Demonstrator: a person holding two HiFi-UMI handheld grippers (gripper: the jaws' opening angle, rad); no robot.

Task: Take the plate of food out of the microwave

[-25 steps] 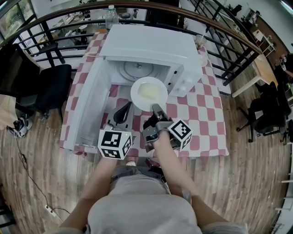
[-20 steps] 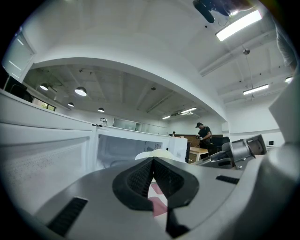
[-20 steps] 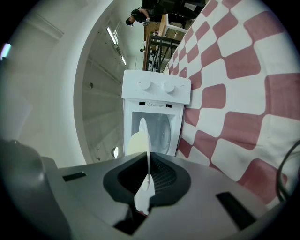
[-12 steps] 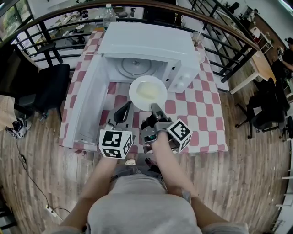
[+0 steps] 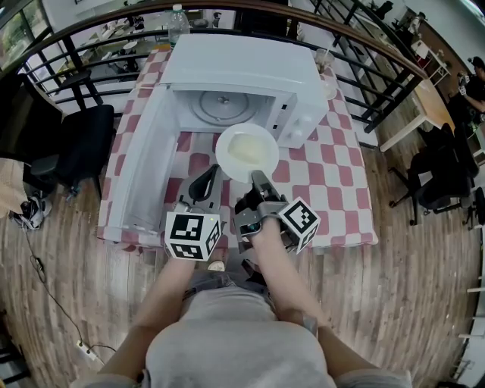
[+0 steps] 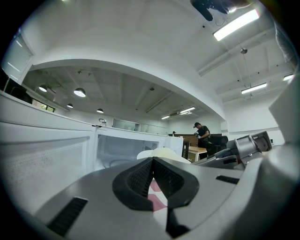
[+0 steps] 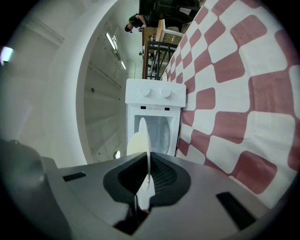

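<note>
The white microwave [image 5: 242,72] stands on the checked table with its door [image 5: 144,178] swung open to the left and its glass turntable [image 5: 220,106] bare. A white plate [image 5: 246,150] of pale food hangs level just in front of the opening. My right gripper [image 5: 258,179] is shut on its near rim. In the right gripper view the plate [image 7: 140,140] shows edge-on between the pads of the right gripper [image 7: 148,161], with the microwave [image 7: 154,101] behind. My left gripper [image 5: 206,180] hovers left of the plate, and in its own view the left gripper [image 6: 153,161] is shut on nothing.
The red-and-white cloth [image 5: 326,174] covers the table to the right of the microwave. A water bottle [image 5: 176,23] and a glass [image 5: 327,61] stand at the back. A black chair [image 5: 83,144] is left of the table, and a railing [image 5: 364,83] runs behind it.
The right gripper has drawn the plate a little further out of the microwave opening, toward the person. The left gripper has stayed put.
</note>
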